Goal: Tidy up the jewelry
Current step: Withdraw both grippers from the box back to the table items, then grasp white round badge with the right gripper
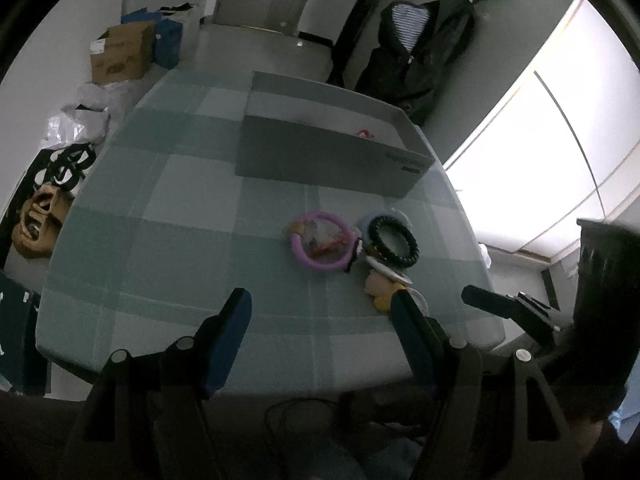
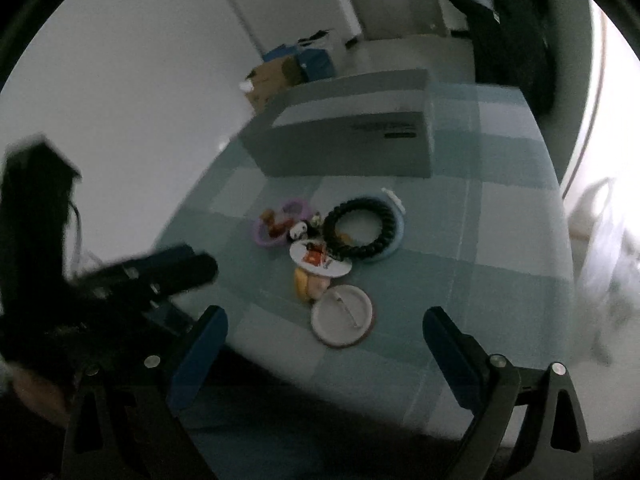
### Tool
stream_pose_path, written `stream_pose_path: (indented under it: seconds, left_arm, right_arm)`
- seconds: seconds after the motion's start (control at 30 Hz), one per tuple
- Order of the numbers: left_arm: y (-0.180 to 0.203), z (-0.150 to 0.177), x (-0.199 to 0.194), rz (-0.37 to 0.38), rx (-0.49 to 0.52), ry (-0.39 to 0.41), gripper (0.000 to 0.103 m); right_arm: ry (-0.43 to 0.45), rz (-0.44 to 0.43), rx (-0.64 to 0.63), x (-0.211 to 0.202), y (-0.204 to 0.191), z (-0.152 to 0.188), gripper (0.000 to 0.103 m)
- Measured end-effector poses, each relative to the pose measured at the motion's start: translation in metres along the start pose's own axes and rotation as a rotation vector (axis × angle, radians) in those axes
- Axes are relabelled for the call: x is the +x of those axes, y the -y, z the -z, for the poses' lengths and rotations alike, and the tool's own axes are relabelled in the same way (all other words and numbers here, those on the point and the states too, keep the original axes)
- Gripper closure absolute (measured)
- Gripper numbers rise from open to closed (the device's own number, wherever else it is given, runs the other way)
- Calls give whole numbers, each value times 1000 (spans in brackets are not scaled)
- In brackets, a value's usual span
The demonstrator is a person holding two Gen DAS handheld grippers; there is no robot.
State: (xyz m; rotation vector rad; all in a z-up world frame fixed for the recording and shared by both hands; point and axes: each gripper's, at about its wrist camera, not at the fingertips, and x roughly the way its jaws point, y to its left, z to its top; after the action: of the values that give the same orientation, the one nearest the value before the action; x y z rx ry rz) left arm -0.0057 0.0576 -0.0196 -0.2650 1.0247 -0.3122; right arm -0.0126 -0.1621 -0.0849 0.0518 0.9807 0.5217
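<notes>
Both my jaws wide, nothing between them: left gripper (image 1: 322, 308), right gripper (image 2: 325, 320) over the counter (image 2: 500, 240), near black ring (image 2: 362, 227), purple ring (image 2: 280, 224), grey box (image 2: 352, 148).

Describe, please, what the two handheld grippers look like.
Both the left gripper and the right gripper have black angular linkage arms with round silver pivot pins, and their jaws are faced with dark blue pads.

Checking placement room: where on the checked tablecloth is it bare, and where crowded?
Bare: the tablecloth left of the purple ring, up to the grey box. Crowded: around the black ring and white badge.
</notes>
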Motion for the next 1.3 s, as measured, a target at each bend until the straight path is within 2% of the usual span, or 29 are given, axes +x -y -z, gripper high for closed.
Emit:
stream_pose_path:
  seconds: [0.07, 0.23, 0.3, 0.4, 0.5, 0.53, 0.8, 0.97, 1.1, 1.3]
  left_arm:
    - [-5, 0, 0, -10, -18, 3, 35]
    - [-18, 0, 0, 1, -79, -4, 35]
    - [-21, 0, 0, -2, -96, -7, 35]
    - [-28, 1, 5, 1, -136, -35, 35]
    - [-33, 2, 8, 15, -163, -53, 35]
    - [-33, 1, 8, 20, -165, -55, 35]
    - [-23, 2, 8, 57, -112, -64, 35]
    - [-18, 6, 11, 40, -91, -78, 35]
    - [-13, 10, 17, 70, -90, -101, 35]
    - [20, 17, 24, 95, 40, -120, 35]
  right_arm:
    - [-16, 87, -85, 7, -11, 2, 10]
    - [-60, 148, -159, 27, -16, 7, 24]
    - [-52, 159, -171, 28, -16, 7, 27]
    - [-50, 227, -229, 33, -22, 10, 34]
    - [-47, 214, -234, 31, -23, 12, 50]
    - [-45, 213, -238, 30, -24, 12, 61]
    - [-36, 174, -187, 20, -20, 11, 62]
    - [-8, 132, -97, 4, -2, 5, 62]
    - [35, 88, 2, -12, 17, 0, 62]
    - [87, 23, 109, -25, 39, -9, 62]
